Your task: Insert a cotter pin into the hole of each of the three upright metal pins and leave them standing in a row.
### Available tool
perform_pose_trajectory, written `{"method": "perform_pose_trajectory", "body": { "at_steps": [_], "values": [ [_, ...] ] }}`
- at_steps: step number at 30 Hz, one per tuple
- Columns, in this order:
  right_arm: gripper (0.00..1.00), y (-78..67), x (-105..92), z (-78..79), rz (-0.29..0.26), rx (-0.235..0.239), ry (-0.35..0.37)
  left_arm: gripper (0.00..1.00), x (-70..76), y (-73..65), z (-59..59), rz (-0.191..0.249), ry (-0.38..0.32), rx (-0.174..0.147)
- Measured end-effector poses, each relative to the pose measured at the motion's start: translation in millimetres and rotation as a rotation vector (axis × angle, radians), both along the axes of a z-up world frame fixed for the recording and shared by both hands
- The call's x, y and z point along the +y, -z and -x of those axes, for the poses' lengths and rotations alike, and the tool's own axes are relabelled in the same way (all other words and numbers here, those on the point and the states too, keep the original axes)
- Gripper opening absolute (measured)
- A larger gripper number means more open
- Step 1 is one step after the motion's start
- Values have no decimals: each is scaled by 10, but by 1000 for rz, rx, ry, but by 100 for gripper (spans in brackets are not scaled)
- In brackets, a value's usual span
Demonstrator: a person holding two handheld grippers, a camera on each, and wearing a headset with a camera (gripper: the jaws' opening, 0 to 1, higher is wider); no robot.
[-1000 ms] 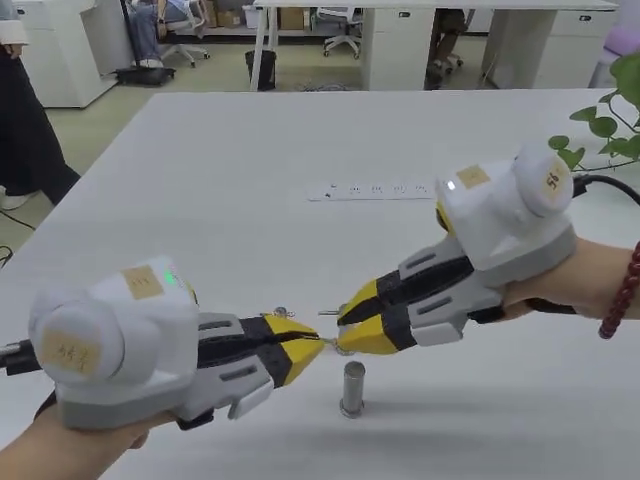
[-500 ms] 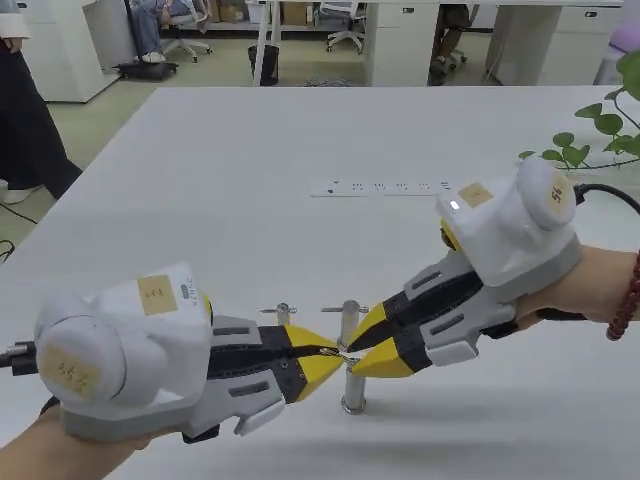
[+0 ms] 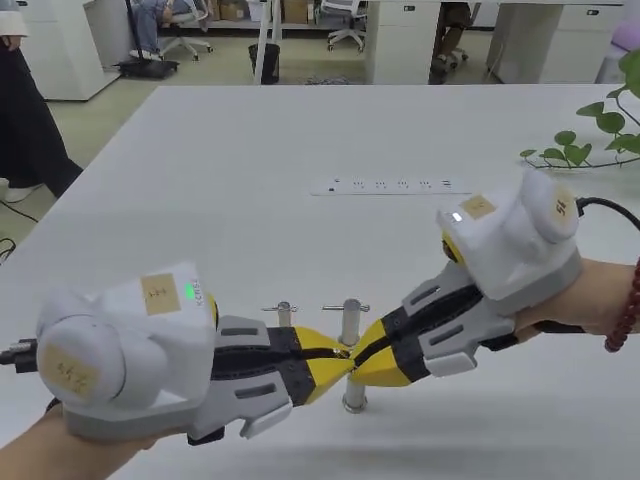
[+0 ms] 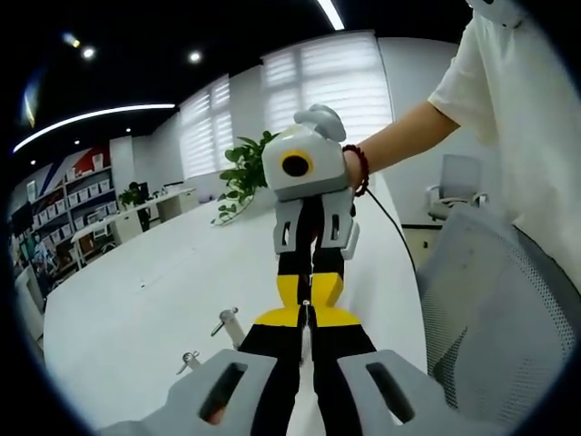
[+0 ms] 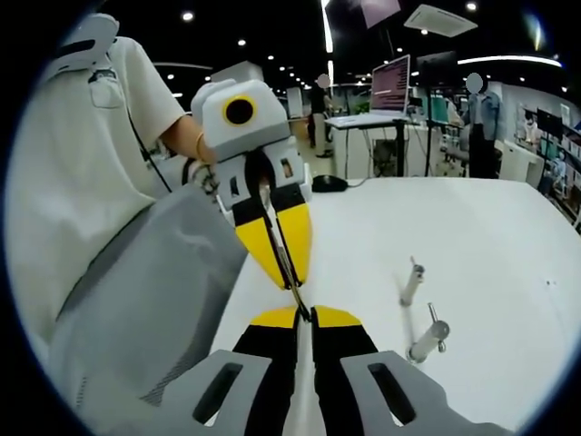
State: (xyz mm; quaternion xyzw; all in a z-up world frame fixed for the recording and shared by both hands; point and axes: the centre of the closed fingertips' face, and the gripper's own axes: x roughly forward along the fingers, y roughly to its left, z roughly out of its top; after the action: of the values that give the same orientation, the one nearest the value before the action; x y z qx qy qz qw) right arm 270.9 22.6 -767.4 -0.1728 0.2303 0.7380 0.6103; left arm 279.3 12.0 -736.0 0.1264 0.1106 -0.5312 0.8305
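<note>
Three upright metal pins stand on the white table (image 3: 250,180). The two far pins (image 3: 284,314) (image 3: 350,322) each carry a cotter pin through the top; they also show in the left gripper view (image 4: 227,323) (image 4: 189,361) and the right gripper view (image 5: 411,283) (image 5: 428,338). The near pin (image 3: 353,398) has its top hidden behind the jaws. My left gripper (image 3: 343,357) and right gripper (image 3: 358,360) are both shut and meet tip to tip above it. A thin cotter pin (image 5: 295,295) runs from the left gripper's tips into the right gripper's tips (image 5: 304,313).
A white power strip (image 3: 390,186) lies at mid-table beyond the pins. Plant leaves (image 3: 585,150) hang over the right edge. Office desks, chairs and a standing person's legs are past the far and left table edges.
Both grippers have come lower and closer together, so their tips now cover the top of the near pin. The head camera has also shifted slightly.
</note>
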Motion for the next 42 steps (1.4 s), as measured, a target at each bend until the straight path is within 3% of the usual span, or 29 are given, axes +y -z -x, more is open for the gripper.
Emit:
{"method": "perform_pose_trajectory", "body": {
  "at_steps": [17,25,32,42],
  "values": [
    [4,-8,-32,-35,43,-61,-9,0,23,9,-20,7,-25,14],
    [3,102,-178,-19,198,-139,-69,3,-73,97,1,-15,-30,-9],
    [3,255,-360,-124,332,-181,-54,13,-74,186,-23,-14,-62,5],
    [3,384,-522,-277,475,-217,-34,23,-19,413,-202,-52,-166,26]
  ]
}}
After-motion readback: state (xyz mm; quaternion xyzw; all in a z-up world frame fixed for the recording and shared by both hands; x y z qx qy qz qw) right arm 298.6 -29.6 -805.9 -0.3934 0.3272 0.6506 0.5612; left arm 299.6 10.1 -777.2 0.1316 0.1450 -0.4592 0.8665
